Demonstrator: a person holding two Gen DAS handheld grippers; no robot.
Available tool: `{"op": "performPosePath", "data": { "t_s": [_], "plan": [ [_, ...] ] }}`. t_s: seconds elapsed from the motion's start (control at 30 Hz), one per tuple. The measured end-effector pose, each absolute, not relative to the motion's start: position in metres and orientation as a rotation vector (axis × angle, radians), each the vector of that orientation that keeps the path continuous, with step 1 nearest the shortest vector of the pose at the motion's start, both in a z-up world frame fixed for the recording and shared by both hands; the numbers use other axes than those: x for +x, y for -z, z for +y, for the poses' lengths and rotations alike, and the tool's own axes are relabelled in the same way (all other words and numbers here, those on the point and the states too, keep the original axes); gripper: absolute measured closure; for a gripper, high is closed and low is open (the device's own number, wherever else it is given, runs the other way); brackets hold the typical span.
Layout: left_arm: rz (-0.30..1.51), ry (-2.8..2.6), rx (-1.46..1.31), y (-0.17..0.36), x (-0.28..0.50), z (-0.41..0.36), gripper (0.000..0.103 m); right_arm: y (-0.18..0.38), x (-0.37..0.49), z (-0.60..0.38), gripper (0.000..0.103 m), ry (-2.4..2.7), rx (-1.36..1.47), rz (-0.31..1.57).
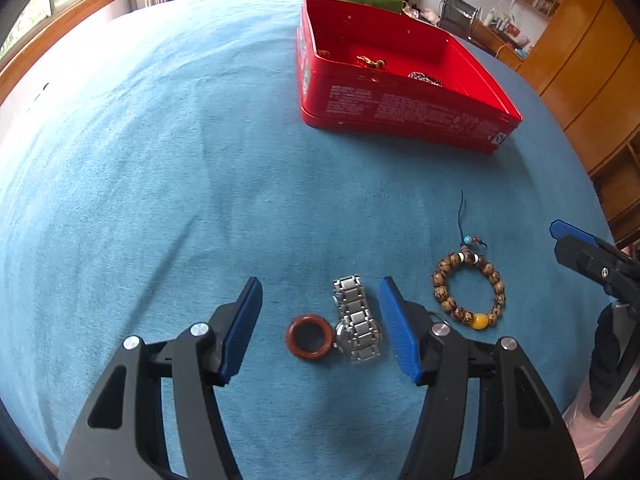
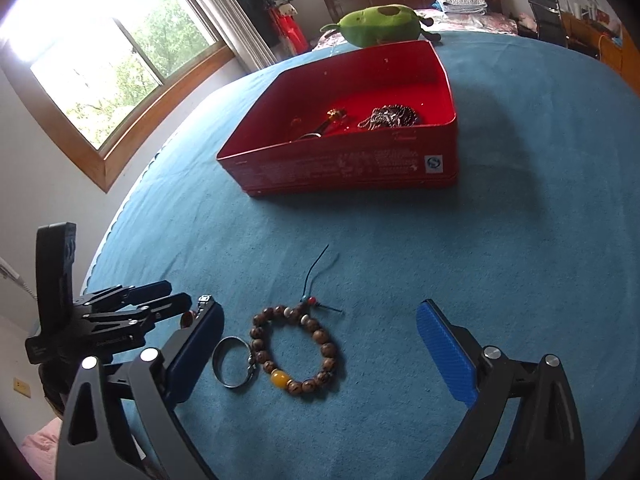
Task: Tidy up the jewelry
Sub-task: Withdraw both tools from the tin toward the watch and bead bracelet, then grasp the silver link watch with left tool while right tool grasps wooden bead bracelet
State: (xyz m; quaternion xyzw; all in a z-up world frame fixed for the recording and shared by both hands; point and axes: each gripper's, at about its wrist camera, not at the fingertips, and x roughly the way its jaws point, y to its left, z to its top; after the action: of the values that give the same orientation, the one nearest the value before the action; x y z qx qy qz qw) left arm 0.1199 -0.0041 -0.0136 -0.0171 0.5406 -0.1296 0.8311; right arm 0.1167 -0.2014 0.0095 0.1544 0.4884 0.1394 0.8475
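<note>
Both our grippers hang over the blue cloth (image 1: 160, 160), pointing steeply down. Left gripper (image 1: 320, 320): jaws spread, nothing pinched; between them on the cloth lie a brown ring (image 1: 309, 336) and a steel watch (image 1: 356, 322), touching each other, neither touching the pads. Right gripper (image 2: 320, 352): jaws spread wide, empty; between them lies a bead bracelet (image 2: 298, 350) with one amber bead and a thin cord tail, and just beside it a metal ring (image 2: 232, 362), linked by a small clasp as far as we can tell. The metal ring sits close to the right gripper's left pad; contact unclear. Red box (image 2: 340, 164) stands well apart, farther up the cloth, lid off; inside are a silver chain pile (image 2: 394, 117) and a gold-tipped piece (image 2: 330, 120) we can't identify. Box side wall carries blocks of small white print, too blurred to read, plus a round blue-white logo near one corner, not legible either. Green plush (image 2: 380, 26) behind the box. No readable brand on the grippers.
</note>
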Motion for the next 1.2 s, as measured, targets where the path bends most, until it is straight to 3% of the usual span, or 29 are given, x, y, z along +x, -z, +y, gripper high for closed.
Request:
{"op": "performPosePath", "data": {
  "t_s": [0.1,0.23,0.3,0.73,0.83,0.97,1.07,1.2],
  "plan": [
    [1.150,0.278,-0.017,0.017,0.119,-0.012,0.044,-0.005,0.115,-0.198,0.019,-0.296,0.314,1.037],
    [1.175,0.284,-0.013,0.025,0.123,-0.020,0.049,0.002,0.113,-0.196,0.042,-0.319,0.316,1.050],
    [1.182,0.287,-0.013,0.027,0.125,-0.021,0.050,0.004,0.113,-0.195,0.046,-0.323,0.315,1.055],
    [1.211,0.333,0.004,0.038,0.136,-0.043,0.058,0.013,0.117,-0.192,0.046,-0.324,0.298,1.079],
    [1.213,0.344,0.010,0.039,0.135,-0.045,0.059,0.020,0.119,-0.191,0.051,-0.325,0.297,1.102],
    [1.201,0.339,0.039,0.041,0.131,-0.052,0.068,0.026,0.120,-0.186,0.056,-0.336,0.288,1.120],
    [1.187,0.325,0.056,0.042,0.130,-0.055,0.083,0.027,0.119,-0.181,0.057,-0.345,0.267,1.128],
    [1.179,0.329,0.063,0.043,0.132,-0.056,0.087,0.037,0.120,-0.172,0.057,-0.338,0.217,1.165]
  ]
}}
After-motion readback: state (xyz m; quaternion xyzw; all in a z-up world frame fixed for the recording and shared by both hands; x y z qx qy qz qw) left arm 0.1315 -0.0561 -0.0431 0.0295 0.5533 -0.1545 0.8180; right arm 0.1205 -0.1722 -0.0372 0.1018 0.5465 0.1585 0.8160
